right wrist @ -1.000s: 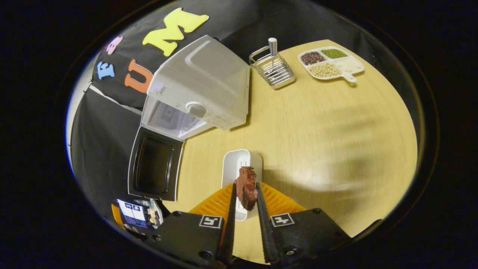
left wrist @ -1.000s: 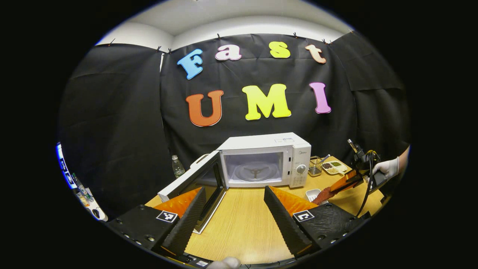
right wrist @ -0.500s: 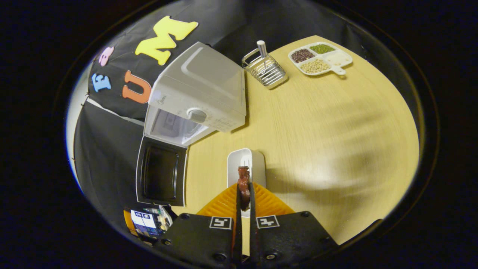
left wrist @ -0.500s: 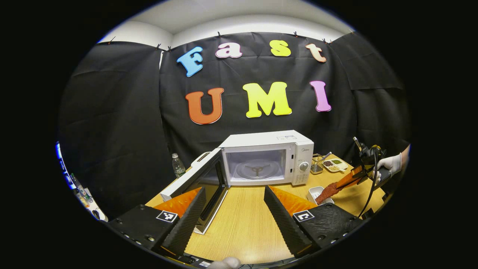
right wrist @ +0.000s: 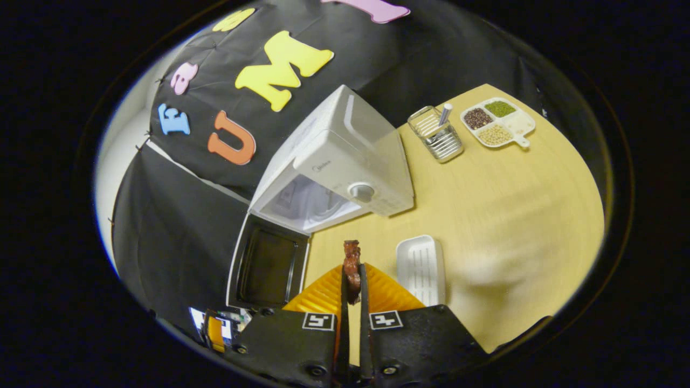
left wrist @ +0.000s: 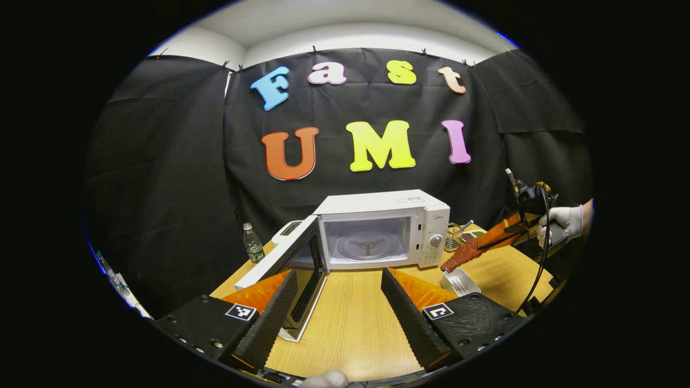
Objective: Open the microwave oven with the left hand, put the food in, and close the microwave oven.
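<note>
two tools showed. the right tool [right wrist: 352, 280] was clamped on the meat [right wrist: 351, 267], a dark red strip whose long axis ran along the fingers, its free end pointing toward the microwave [right wrist: 345, 167]. in the left gripper view the meat [left wrist: 460, 256] hung in the air right of the microwave [left wrist: 385, 229], above the white tray [left wrist: 459, 281], slanting down to the left. the left tool [left wrist: 337, 302] was spread wide, grasping nothing, over the table [left wrist: 350, 328]. the microwave door [left wrist: 280, 256] stood swung out to the left, cavity facing near. a small brand mark sat on the front panel, too small to read. far right stood a wire rack [right wrist: 435, 133] and a divided dish [right wrist: 498, 121].
</note>
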